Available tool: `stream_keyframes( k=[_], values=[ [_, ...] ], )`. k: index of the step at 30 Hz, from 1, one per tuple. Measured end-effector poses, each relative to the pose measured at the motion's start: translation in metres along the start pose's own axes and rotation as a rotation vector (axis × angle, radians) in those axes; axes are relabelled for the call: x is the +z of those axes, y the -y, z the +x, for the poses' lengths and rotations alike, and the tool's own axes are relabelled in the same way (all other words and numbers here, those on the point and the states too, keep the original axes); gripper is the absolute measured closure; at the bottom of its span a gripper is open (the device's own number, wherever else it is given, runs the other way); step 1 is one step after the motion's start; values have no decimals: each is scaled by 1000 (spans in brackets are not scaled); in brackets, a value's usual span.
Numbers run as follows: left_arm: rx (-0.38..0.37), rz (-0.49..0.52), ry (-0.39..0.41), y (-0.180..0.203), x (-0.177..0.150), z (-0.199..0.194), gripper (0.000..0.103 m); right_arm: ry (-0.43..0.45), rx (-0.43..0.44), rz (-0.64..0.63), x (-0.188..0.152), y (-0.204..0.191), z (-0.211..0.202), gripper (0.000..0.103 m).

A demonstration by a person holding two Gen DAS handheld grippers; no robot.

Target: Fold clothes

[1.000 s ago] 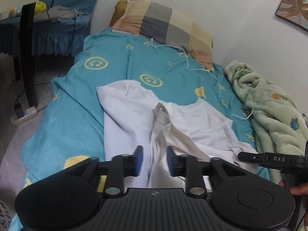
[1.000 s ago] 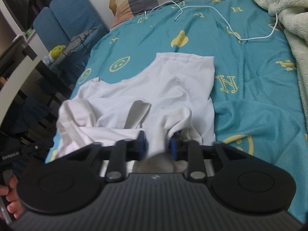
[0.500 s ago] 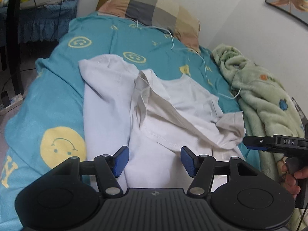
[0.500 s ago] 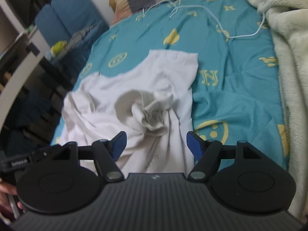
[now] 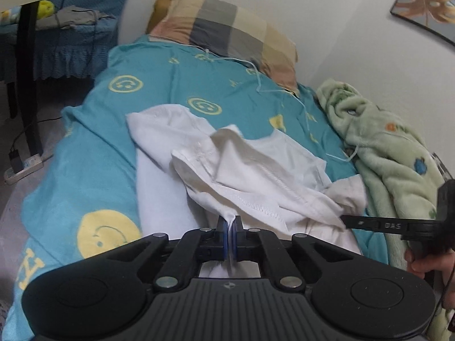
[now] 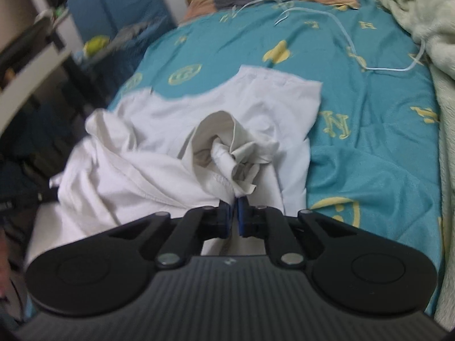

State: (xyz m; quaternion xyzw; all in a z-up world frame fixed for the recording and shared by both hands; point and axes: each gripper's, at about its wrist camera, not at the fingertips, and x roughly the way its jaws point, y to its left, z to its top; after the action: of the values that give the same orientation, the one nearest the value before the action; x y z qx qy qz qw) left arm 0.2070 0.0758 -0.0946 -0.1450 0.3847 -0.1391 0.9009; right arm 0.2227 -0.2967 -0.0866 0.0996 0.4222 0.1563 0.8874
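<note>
A white T-shirt (image 5: 256,167) lies crumpled on the teal bedsheet (image 5: 93,153); it also shows in the right wrist view (image 6: 159,147). My left gripper (image 5: 230,230) is shut on a pinch of the shirt's hem near the bed's front edge. My right gripper (image 6: 233,216) is shut on a bunched fold of the same shirt; its fingers (image 5: 366,223) reach in from the right in the left wrist view.
A checked pillow (image 5: 227,31) lies at the head of the bed. A green fleece blanket (image 5: 392,147) is heaped along the right side. A white cable (image 6: 355,48) trails across the sheet. A blue chair (image 5: 65,37) and a dark post (image 5: 27,65) stand at the left.
Both grippers let go of the shirt and opened half a second ago. Now both have shut again on new pinches of the shirt near its front edge.
</note>
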Motion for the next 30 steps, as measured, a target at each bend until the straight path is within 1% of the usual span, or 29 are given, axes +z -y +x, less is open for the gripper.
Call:
stream_keyframes(
  k=[3, 5, 9, 14, 16, 17, 18, 19, 20, 21, 22, 23, 24, 28, 30],
  values=[
    [73, 22, 1, -3, 1, 2, 101, 36, -25, -3, 4, 2, -6, 95],
    [114, 29, -10, -6, 1, 8, 101, 26, -35, 4, 3, 7, 0, 95],
    [109, -1, -36, -15, -1, 17, 100, 2, -16, 41, -1, 17, 11, 94],
    [90, -3, -26, -13, 0, 14, 99, 17, 33, 74, 2, 17, -2, 91],
    [84, -10, -24, -13, 1, 12, 93, 21, 48, 83, 3, 17, -9, 90],
    [81, -17, -20, -13, 2, 11, 82, 23, 54, 86, 4, 17, -12, 90],
    [74, -25, -12, -14, 3, 9, 75, 26, 55, 86, 4, 17, -15, 90],
    [63, -33, 2, -14, 4, 7, 72, 31, 55, 90, 5, 18, -19, 84],
    [53, -41, 15, -14, 5, 4, 66, 40, 55, 98, 5, 20, -22, 78],
    [44, -46, 27, -14, 7, 2, 59, 56, 54, 108, 5, 22, -26, 60],
    [34, -49, 39, -14, 8, 0, 57, 72, 53, 118, 5, 23, -29, 45],
    [23, -48, 54, -14, 10, -2, 53, 88, 52, 128, 6, 26, -32, 41],
    [12, -46, 66, -14, 11, -3, 50, 103, 53, 140, 7, 28, -33, 41],
    [-14, -28, 65, -11, 14, 9, 49, 90, 98, 182, 8, 31, -23, 41],
    [-31, -23, 62, -11, 15, 21, 48, 103, 111, 180, 10, 29, -16, 41]
  ],
)
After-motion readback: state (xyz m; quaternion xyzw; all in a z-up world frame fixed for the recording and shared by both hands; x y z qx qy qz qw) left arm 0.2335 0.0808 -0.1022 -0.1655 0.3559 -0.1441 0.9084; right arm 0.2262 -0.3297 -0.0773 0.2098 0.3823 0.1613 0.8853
